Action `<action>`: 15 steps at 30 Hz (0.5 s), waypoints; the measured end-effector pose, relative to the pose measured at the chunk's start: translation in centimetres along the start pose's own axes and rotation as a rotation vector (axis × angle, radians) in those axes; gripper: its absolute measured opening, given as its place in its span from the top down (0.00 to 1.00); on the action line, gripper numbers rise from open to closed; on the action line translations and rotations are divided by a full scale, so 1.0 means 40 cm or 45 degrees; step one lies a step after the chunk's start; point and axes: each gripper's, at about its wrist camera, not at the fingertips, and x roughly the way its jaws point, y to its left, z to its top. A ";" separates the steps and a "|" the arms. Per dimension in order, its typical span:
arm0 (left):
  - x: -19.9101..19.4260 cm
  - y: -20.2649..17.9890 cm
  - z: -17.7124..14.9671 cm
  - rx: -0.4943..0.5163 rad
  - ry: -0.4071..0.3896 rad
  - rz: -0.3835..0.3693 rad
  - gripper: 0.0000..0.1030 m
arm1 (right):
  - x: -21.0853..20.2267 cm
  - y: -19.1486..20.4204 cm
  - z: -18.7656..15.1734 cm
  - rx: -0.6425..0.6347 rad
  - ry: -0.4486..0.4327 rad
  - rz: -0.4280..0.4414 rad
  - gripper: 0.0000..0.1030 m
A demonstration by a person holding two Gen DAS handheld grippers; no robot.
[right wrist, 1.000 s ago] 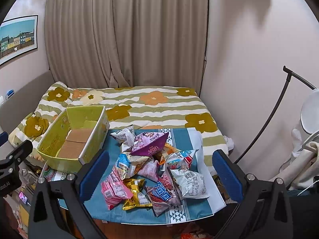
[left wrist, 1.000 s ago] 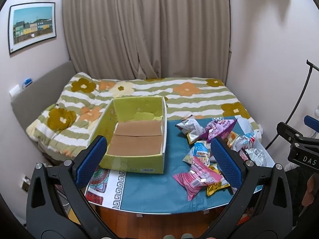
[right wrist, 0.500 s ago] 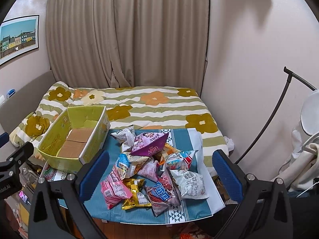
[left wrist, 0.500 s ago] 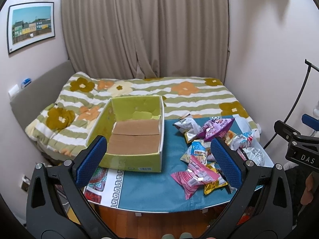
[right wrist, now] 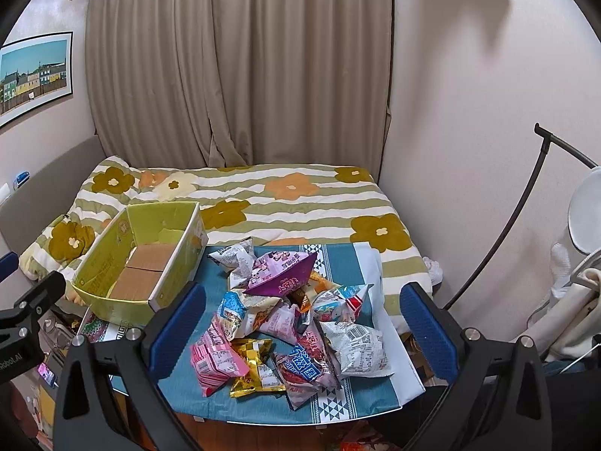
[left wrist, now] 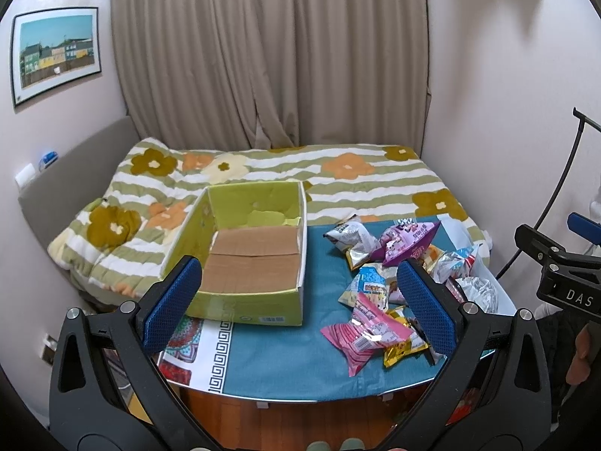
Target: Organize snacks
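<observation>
Both views drifted back/up a touch vs 0.5 s ago, no grab yet. Left gripper point(left wrist: 296, 306) spread wide, empty; box point(left wrist: 251, 251) just ahead-left of it. Right gripper point(right wrist: 302, 323) spread too, snack pile point(right wrist: 289, 312) straight ahead between its fingers (box is bare, sorting not begun).

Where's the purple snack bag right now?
The purple snack bag sits on top of the snack pile at the far side of the blue tablecloth in the right wrist view, right of the green cardboard box.
</observation>
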 end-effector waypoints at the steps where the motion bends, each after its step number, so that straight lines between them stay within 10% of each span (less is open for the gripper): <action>1: 0.002 0.000 0.005 0.000 0.003 -0.001 0.00 | 0.000 0.000 0.001 -0.001 0.000 0.000 0.00; 15: 0.014 -0.003 0.010 -0.004 0.005 -0.012 0.00 | 0.003 -0.001 0.000 0.000 0.001 0.000 0.00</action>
